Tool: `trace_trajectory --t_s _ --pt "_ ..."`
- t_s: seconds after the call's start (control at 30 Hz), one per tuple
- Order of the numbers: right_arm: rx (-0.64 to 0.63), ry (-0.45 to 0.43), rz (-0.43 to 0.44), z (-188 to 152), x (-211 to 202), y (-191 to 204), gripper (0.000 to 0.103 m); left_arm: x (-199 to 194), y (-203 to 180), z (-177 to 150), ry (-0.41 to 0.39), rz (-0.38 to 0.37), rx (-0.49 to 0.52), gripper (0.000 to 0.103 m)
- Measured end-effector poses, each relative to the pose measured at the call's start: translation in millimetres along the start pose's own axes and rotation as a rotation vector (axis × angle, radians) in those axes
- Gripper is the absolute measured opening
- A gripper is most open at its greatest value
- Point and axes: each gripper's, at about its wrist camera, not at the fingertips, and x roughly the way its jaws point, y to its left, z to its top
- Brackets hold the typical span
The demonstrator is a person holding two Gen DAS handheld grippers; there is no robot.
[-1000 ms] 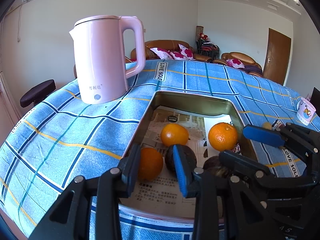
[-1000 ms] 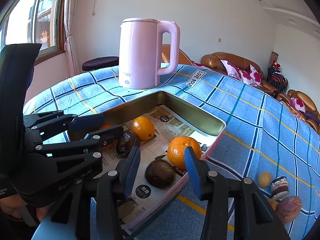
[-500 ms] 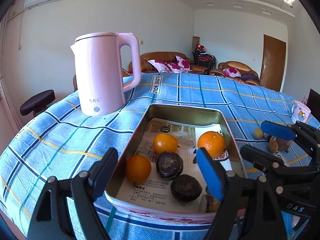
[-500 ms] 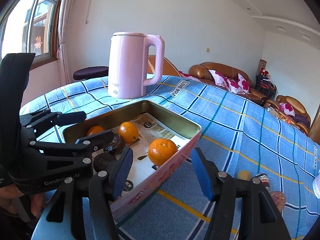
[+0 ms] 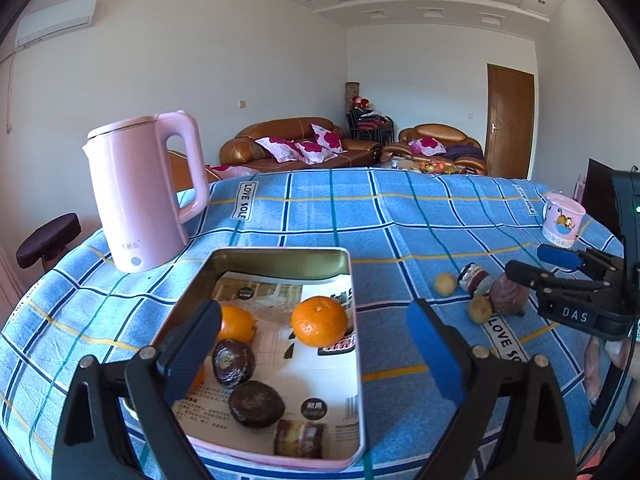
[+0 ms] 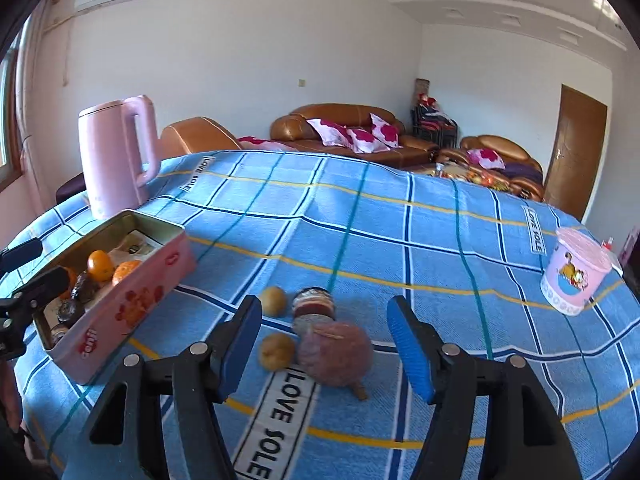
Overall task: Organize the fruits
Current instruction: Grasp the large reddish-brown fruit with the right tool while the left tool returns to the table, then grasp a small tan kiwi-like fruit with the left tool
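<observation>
Two grippers | left gripper [image 5: 314, 350] jaws opening, empty | right gripper [image 6: 324, 344] jaws opening, empty

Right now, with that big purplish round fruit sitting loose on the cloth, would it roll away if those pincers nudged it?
Probably a little: the purplish fruit is rounded and lies free on the tablecloth. Its stub at the bottom and the small yellow fruit close beside it may check the roll. The soft cloth likely slows it too.

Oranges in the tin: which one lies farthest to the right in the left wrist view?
The round orange beside the pink metal tin's right wall; the other oranges sit near the left wall.
</observation>
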Motion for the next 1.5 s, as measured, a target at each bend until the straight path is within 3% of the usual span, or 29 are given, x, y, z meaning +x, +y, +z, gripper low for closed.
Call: trace_trajectory --t_s 0.23,0.5,0.57,0.63,0.9,1.13,1.33,1.4,1.5 --pt "0.022 0.070 0.009 -2.6 16.4 -6.2 0.067 24.2 -31.3 15.0 0.012 -0.028 0.031 0.097" --pt "0.096 0.207 0.060 -6.5 42.9 -19.1 0.067 50.1 -55.2 11.3 0.068 -0.048 0.067 0.097" --pt "0.123 0.229 0.096 -8.7 47.5 -23.4 0.061 53.0 -61.4 10.0 0.076 -0.057 0.079 0.097" --pt "0.126 0.218 0.120 -9.0 44.9 -22.8 0.051 54.7 -67.9 9.6 0.083 -0.070 0.091 0.097" --pt "0.172 0.142 -0.004 -11.1 24.6 -42.5 0.051 63.8 -97.4 12.1 0.123 -0.173 0.122 0.095" --pt "0.252 0.158 -0.019 -15.9 24.5 -71.2 0.051 81.5 -125.9 9.5 0.223 -0.266 0.154 0.073" --pt "0.290 0.149 -0.008 -18.2 22.4 -79.1 0.051 94.7 -144.6 3.6 0.310 -0.284 0.211 0.053" --pt "0.283 0.148 -0.006 -18.1 21.7 -78.3 0.051 99.8 -146.7 2.0 0.340 -0.290 0.213 0.034" --pt "0.274 0.158 0.006 -18.0 24.3 -75.6 0.051 100.9 -145.1 0.8 0.350 -0.297 0.201 0.028"
